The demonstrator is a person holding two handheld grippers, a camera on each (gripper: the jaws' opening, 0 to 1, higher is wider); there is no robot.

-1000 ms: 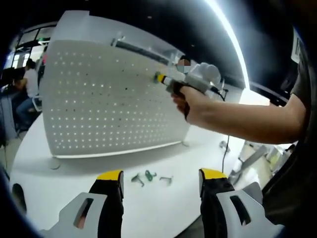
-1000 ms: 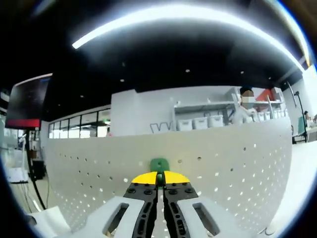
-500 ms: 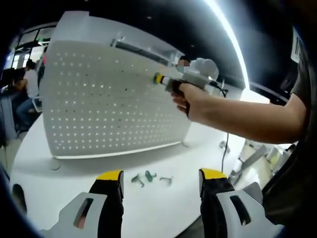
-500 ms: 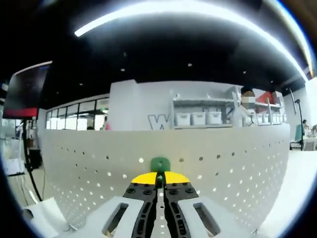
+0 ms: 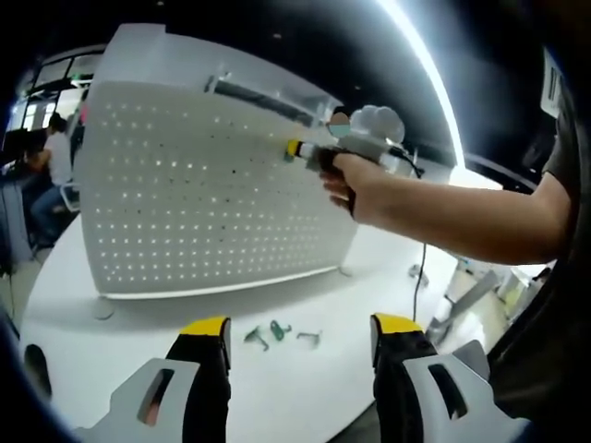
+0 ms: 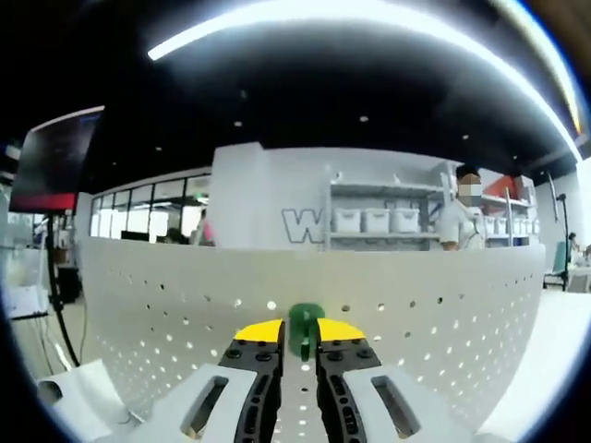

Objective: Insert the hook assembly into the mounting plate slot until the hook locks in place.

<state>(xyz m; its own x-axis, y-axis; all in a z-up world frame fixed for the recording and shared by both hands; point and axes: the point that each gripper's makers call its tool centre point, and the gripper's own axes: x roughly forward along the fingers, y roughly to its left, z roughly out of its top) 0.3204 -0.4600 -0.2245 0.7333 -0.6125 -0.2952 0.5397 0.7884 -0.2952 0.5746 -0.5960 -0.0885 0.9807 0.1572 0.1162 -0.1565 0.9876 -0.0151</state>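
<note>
Right gripper view: your green hook [image 6: 303, 329] sits pinched between the right gripper [image 6: 302, 338] tips, pressed at the pegboard [image 6: 443, 314] near its top edge. Compared with a second ago, you've risen closer to that edge and the jaws look slightly parted, so the hook may be seating. Your left gripper [image 5: 300, 334] hangs open over the table [image 5: 111, 341], beyond it the spare hooks [image 5: 280, 332].

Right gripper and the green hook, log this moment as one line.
right gripper: shut on green hook | hook at pegboard near top edge | left gripper: open, empty | spare hooks on table
</note>
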